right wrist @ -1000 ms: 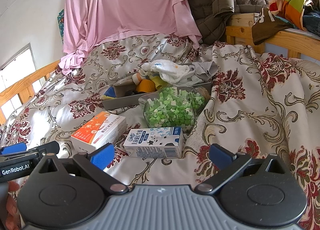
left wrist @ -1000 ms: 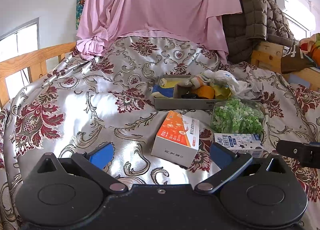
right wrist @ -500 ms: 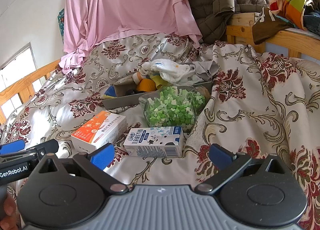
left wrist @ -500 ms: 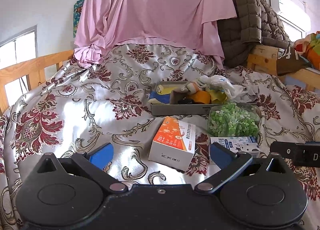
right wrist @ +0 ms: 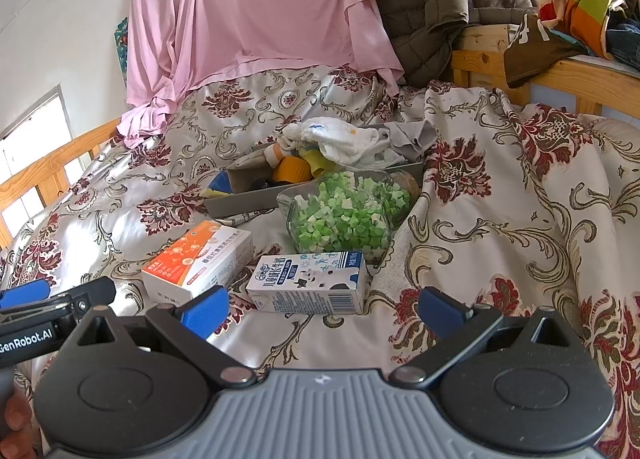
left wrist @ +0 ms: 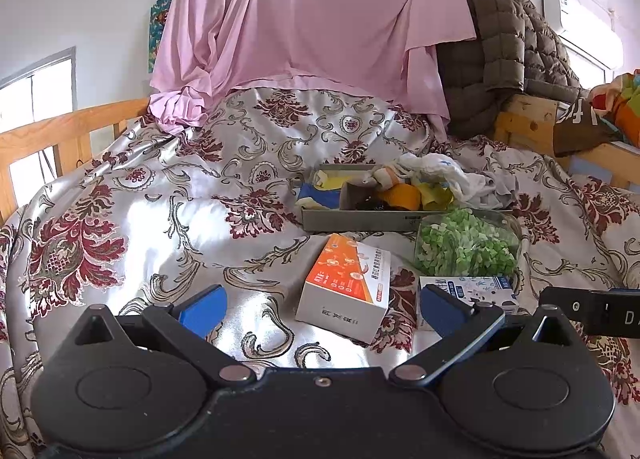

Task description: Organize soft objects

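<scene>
A grey tray (left wrist: 360,219) on the bed holds soft items: a white cloth (left wrist: 440,171), an orange roll (left wrist: 404,195), and yellow and blue pieces. The tray also shows in the right wrist view (right wrist: 248,199) with the white cloth (right wrist: 340,139). My left gripper (left wrist: 322,305) is open and empty, low over the bedspread in front of an orange-and-white box (left wrist: 348,283). My right gripper (right wrist: 322,307) is open and empty, just in front of a milk carton (right wrist: 308,283).
A clear container of green pieces (right wrist: 344,215) stands between the carton and the tray. The floral bedspread (left wrist: 160,219) covers the bed. A pink sheet (left wrist: 312,19) and a brown quilted jacket (left wrist: 500,59) hang behind. Wooden rails (left wrist: 60,131) edge the bed.
The left gripper has tilted up and drawn back slightly, so the objects sit lower in its view. The right gripper has barely moved. Both stay open.
</scene>
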The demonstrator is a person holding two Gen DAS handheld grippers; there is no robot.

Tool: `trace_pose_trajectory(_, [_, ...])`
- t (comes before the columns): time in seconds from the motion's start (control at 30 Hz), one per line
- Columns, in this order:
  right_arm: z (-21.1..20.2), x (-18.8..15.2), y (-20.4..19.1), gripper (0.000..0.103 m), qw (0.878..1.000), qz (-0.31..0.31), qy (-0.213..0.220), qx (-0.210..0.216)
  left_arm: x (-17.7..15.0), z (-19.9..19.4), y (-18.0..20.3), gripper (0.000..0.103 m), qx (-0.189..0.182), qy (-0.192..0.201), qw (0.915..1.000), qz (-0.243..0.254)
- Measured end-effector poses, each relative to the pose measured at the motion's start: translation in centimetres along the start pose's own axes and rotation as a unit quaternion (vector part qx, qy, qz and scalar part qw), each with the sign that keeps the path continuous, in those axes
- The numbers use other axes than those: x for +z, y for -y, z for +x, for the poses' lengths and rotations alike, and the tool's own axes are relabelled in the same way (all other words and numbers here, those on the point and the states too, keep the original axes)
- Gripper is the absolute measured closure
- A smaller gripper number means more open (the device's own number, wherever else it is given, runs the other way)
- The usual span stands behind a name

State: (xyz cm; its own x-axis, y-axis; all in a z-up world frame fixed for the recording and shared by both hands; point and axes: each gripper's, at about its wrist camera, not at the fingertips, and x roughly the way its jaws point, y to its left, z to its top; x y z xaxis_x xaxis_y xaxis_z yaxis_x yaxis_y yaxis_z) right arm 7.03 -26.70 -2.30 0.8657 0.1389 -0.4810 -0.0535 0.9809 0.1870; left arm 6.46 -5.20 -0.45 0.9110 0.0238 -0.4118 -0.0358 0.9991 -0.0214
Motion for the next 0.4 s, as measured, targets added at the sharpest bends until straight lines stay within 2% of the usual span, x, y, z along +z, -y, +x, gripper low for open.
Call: trace_pose_trajectory(0.4, [0.02, 0.06, -0.01, 0.000, 1.000, 0.000, -0.001, 0.000, -0.08, 0.01, 0.05, 0.001, 0.002, -0.001, 1.0000, 0.000])
